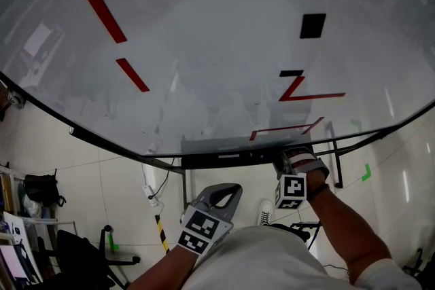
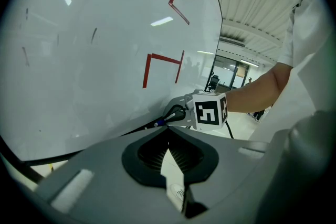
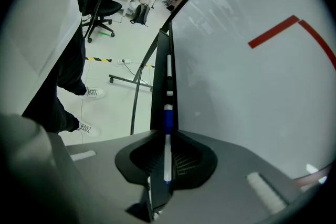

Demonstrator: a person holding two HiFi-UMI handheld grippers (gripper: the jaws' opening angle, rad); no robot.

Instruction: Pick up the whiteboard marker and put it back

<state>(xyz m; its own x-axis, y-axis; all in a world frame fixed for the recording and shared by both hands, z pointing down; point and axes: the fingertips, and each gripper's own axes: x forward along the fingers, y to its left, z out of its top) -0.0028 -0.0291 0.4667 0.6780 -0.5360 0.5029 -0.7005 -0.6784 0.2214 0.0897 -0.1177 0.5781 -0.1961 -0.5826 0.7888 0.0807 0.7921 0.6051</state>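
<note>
Left gripper (image 2: 169,131), nearest, hangs back with jaws clenched on nothing; right gripper (image 3: 167,136) grasps the whiteboard marker (image 3: 167,147) in line with the whiteboard tray (image 3: 157,86), so pickup appears done, release outstanding.

Blue-capped white marker (image 3: 167,147)
</note>
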